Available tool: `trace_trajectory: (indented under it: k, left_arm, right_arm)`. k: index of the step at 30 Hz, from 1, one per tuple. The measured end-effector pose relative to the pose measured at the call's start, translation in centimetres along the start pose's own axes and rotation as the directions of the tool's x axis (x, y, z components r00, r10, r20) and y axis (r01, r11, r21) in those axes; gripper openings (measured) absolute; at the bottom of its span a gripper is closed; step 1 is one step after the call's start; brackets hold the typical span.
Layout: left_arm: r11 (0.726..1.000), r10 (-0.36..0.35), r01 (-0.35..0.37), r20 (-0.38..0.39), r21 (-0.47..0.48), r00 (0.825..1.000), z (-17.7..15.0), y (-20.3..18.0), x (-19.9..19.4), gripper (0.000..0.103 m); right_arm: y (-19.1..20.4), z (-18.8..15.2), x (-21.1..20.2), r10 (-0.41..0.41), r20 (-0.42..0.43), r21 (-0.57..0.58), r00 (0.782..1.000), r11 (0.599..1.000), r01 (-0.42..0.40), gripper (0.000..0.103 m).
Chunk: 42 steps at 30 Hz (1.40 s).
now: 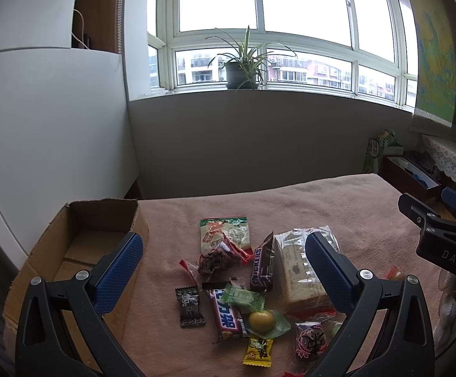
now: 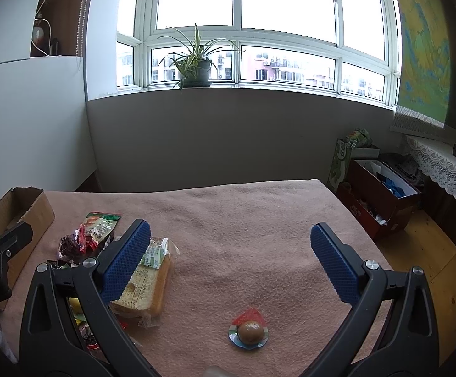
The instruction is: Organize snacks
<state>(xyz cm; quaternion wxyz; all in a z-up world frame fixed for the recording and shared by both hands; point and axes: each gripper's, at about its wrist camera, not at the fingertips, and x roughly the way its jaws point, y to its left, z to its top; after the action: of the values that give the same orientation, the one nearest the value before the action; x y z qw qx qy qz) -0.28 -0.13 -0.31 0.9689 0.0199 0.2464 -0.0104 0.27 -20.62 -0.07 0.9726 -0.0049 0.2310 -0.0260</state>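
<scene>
A pile of snacks lies on the pink blanket [image 1: 291, 201]: a Snickers bar [image 1: 262, 267], a wrapped bread slice [image 1: 300, 270], a green and white packet [image 1: 225, 234], a blue and red bar [image 1: 226, 315], a round candy on green wrap [image 1: 262, 321] and several small sweets. My left gripper [image 1: 225, 262] is open and empty above the pile. My right gripper [image 2: 229, 249] is open and empty above a lone round candy on red and blue wrap [image 2: 249, 332]. The bread [image 2: 147, 286] lies by its left finger. An open cardboard box [image 1: 80, 251] stands at the left.
The other gripper [image 1: 442, 229] shows at the right edge of the left wrist view. Red boxes [image 2: 382, 194] stand on the wooden floor right of the bed. A wall and a window with a potted plant [image 2: 195, 62] lie beyond the far edge.
</scene>
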Motion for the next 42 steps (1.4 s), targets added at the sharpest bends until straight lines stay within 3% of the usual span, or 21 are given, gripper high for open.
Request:
trace_trajectory:
  k: [28, 38, 42]
  left_arm:
    - [1.000, 0.009, -0.009, -0.005, 0.002, 1.000, -0.2, 0.3, 0.1, 0.103]
    - [0.998, -0.046, 0.043, -0.048, -0.049, 0.998, -0.3, 1.3, 1.2, 0.102]
    - [0.991, -0.115, 0.107, -0.098, -0.078, 0.989, -0.7, 1.3, 2.2, 0.086]
  right_arm:
    - [-0.1, -0.3, 0.3, -0.005, -0.013, 0.005, 1.000, 1.000, 0.005, 0.103]
    - [-1.4, -0.7, 1.7, 0.172, -0.086, 0.123, 0.981, 0.979, -0.160, 0.103]
    - [-1.5, -1.0, 2.2, 0.246, -0.103, 0.151, 0.964, 0.961, -0.230, 0.103]
